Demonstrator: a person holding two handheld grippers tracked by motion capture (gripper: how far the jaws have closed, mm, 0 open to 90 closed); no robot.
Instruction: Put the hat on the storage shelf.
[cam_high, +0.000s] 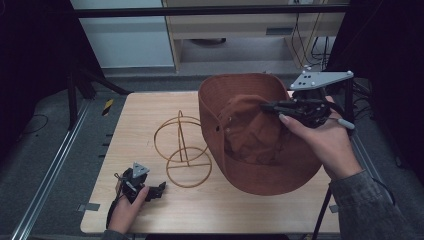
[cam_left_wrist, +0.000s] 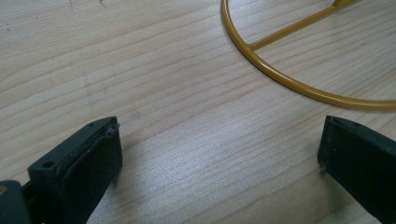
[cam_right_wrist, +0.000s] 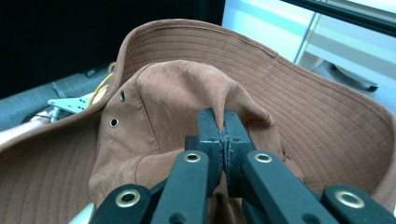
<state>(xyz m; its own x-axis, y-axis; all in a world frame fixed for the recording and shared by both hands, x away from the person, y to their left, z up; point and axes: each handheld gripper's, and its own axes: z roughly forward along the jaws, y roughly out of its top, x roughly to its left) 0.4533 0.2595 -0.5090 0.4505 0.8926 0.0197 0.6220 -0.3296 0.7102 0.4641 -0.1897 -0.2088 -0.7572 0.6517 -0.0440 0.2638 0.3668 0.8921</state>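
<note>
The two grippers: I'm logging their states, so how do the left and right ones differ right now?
The left gripper is open and holds nothing; the right gripper is shut on the brown hat, pinching its crown. The left sits low at the wooden table by the yellow wire stand; the right is raised. Both are hand-held with black jaws.

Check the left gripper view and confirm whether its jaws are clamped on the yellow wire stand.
No. The left gripper has its jaws wide apart over bare table, with the yellow wire stand lying beyond them.
</note>
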